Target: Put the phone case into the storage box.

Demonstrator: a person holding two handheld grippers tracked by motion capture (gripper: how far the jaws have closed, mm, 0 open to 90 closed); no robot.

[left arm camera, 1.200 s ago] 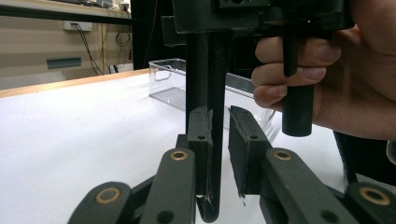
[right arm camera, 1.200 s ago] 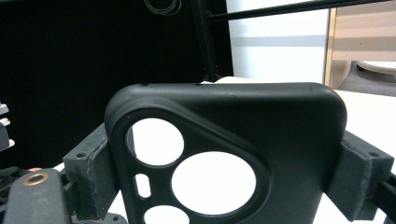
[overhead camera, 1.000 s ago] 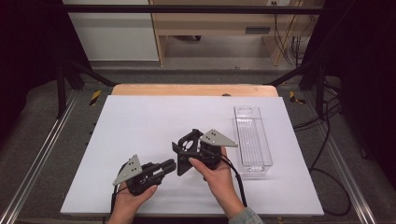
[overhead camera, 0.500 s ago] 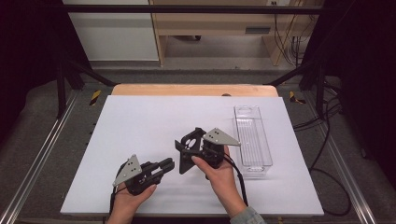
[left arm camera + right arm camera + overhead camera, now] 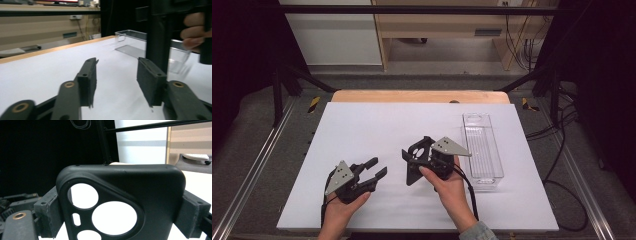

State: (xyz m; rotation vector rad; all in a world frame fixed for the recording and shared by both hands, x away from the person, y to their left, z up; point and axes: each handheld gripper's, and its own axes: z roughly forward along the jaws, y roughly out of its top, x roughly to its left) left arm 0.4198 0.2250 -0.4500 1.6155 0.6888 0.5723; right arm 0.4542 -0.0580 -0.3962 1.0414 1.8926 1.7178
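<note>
My right gripper (image 5: 424,157) is shut on a black phone case (image 5: 412,172) and holds it upright above the middle of the white table (image 5: 362,125). In the right gripper view the case (image 5: 120,177) stands crosswise between the two fingers (image 5: 47,215), camera cut-outs at lower left, with the right gripper (image 5: 120,216) clamped on its sides. My left gripper (image 5: 379,166) rests low at the front left, open and with nothing in it, pointing toward the case. In the left gripper view, past my left gripper (image 5: 116,75), the case (image 5: 156,32) rises just beyond the right jaw.
A long clear plastic container (image 5: 484,145) lies lengthwise near the table's right edge, just right of the right hand; it also appears as the container (image 5: 130,40). A wooden strip (image 5: 417,96) borders the table's far edge. Metal rails run along both sides.
The right gripper with the case has drifted slightly to the right. The left gripper has pulled back a little to the left, and its jaws stand a bit wider apart.
</note>
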